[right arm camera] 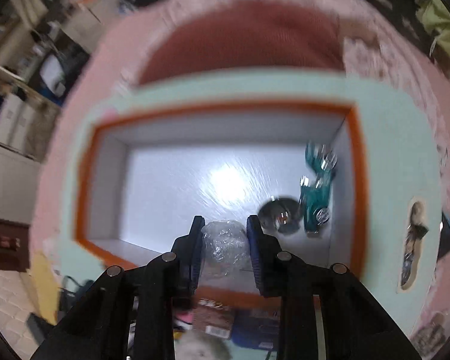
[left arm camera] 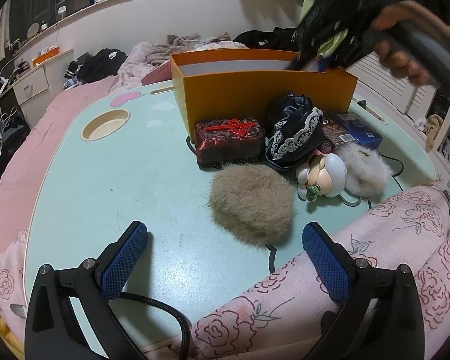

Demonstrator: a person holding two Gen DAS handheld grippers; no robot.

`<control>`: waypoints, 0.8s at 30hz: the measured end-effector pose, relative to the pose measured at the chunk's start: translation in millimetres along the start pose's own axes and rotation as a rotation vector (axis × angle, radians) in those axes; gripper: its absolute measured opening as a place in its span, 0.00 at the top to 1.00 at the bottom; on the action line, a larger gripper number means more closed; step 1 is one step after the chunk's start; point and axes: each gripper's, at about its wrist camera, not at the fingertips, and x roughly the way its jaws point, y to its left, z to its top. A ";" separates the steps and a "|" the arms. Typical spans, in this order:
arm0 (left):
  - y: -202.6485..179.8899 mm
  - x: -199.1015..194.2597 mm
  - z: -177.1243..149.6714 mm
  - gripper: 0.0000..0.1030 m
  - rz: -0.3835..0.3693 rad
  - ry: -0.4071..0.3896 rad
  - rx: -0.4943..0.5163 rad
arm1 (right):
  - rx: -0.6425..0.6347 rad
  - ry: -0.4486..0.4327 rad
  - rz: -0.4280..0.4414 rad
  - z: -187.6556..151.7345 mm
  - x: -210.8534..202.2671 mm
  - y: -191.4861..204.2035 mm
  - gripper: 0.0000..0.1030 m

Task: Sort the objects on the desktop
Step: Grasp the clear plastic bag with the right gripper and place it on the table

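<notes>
Right gripper (right arm camera: 224, 234) clamps a clear wrapped ball (right arm camera: 224, 241) over the orange box (right arm camera: 357, 150) at the table's far edge; drop step, next release inside. Left gripper (left arm camera: 225, 258) spread wide, empty, near fur tuft (left arm camera: 252, 202).

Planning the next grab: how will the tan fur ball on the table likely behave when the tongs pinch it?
The tan fur ball looks fluffy and loose-haired, so it will probably squash and feel very light. Its rounded shape may let it roll or slide on the smooth table if nudged. Wispy fibres could slip from the pads.
</notes>
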 end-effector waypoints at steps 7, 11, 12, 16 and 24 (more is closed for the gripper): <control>-0.3 -0.2 -0.2 0.00 0.000 -0.001 0.000 | -0.073 -0.180 0.075 -84.1 -73.6 -11.9 0.73; -0.1 -0.1 -0.1 0.00 0.000 -0.001 0.000 | -0.044 -0.171 0.118 -145.4 -55.6 -34.3 0.73; -0.3 0.0 -0.1 0.00 0.000 -0.001 0.000 | -0.038 -0.169 0.133 -150.9 -49.0 -39.4 0.73; 0.7 -0.7 0.2 0.00 0.000 0.001 0.002 | -0.037 -0.177 0.167 -170.8 -21.5 -33.4 0.72; 1.3 -0.6 0.5 0.00 -0.003 0.001 0.002 | -0.073 -0.405 0.202 -170.9 -29.6 -32.0 0.36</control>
